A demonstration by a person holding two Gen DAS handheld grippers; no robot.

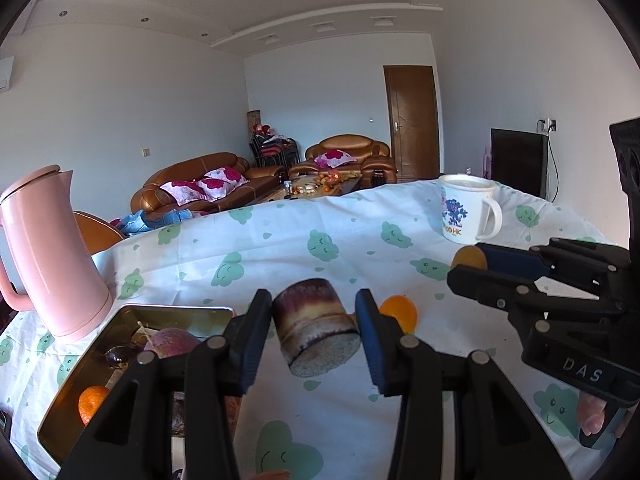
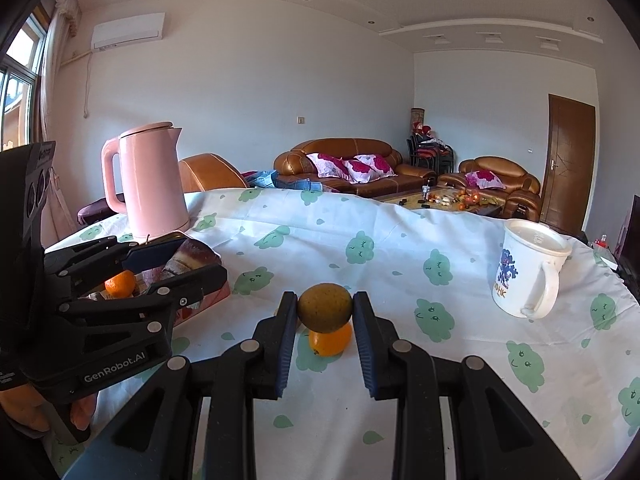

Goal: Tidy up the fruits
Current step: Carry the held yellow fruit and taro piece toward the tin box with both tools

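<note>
While the table (image 2: 400, 240) under its white cloth with green cloud faces is carrying everything, I am seeing a pink kettle (image 2: 150, 184) standing at its far left, with a metal tray (image 1: 132, 316) just in front holding a tangerine (image 1: 91, 402) and darker fruit. A white lidded mug (image 2: 528, 268) is standing at the right. My left gripper (image 1: 314, 326) is clamping a short purple-and-yellow sugarcane piece (image 1: 314, 322) above the cloth, right beside the tray. My right gripper (image 2: 325, 308) is pinching a brownish-green round fruit (image 2: 325, 306), hanging directly over an orange (image 2: 330, 340) lying on the cloth.
</note>
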